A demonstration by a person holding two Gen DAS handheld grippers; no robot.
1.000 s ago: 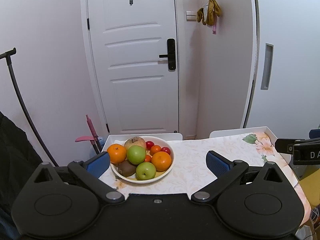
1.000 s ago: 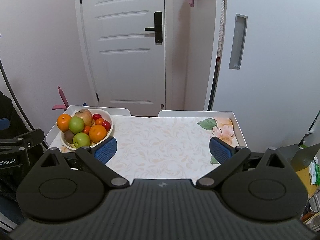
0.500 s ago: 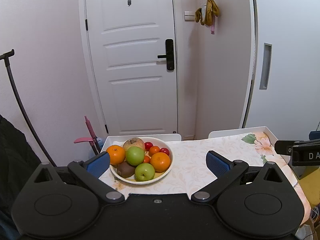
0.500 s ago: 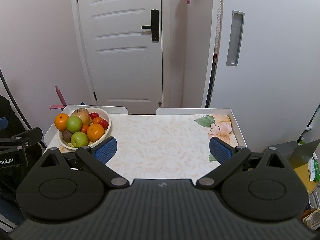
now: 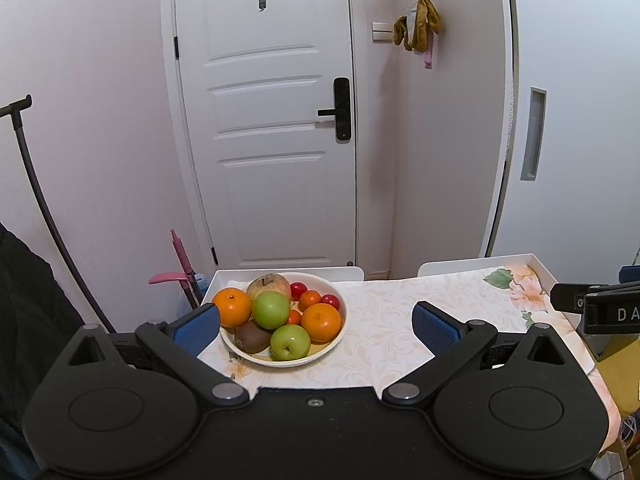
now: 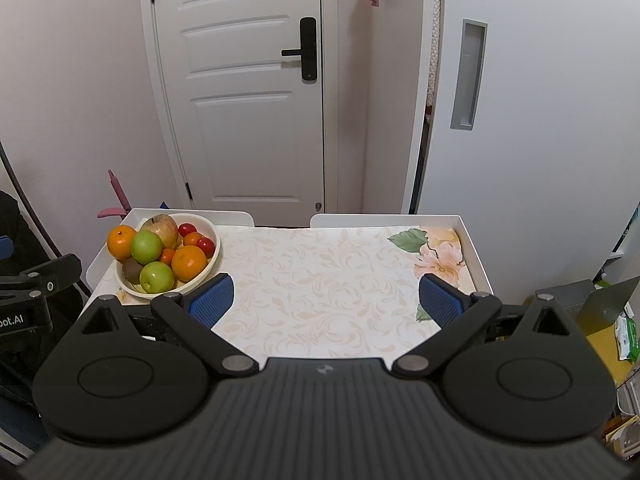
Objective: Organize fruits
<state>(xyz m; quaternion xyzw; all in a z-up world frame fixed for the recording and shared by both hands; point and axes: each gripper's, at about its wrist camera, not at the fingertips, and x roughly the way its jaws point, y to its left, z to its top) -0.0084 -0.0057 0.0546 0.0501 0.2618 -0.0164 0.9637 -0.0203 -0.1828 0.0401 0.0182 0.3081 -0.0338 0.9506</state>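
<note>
Fruits all sit piled in a white bowl (image 5: pixel 340 332) at the far-left corner of the tabletop (image 6: pixel 320 280), which has a floral patterned cover with a big flower print at the far-right corner. In the bowl: two oranges, one at the left edge (image 5: pixel 232 307) and one toward the right (image 5: pixel 321 322), two green apples (image 5: pixel 271 309) (image 5: pixel 290 342) with one nearer the camera, a reddish-yellow apple (image 5: pixel 269 285) at the back, a kiwi (image 5: pixel 252 336) tucked low in front, plus a few small red and orange tomato-looking things (image 5: pixel 298 290) near the back right.

Left claw (image 5: pixel 316 326) is spread wide with nothing in it, hovering short of the bowl, so the bowl shows up between its blue pads (image 5: pixel 434 326). Right claw (image 6: pixel 326 300) is wide open too, holding nothing, over the bare middle of the tabletop, with the bowl just off past its left pad (image 6: pixel 210 298).

Behind the tabletop there's a white door (image 5: pixel 272 140) with a black handle, and a pink thing leaning by the wall on the left.
</note>
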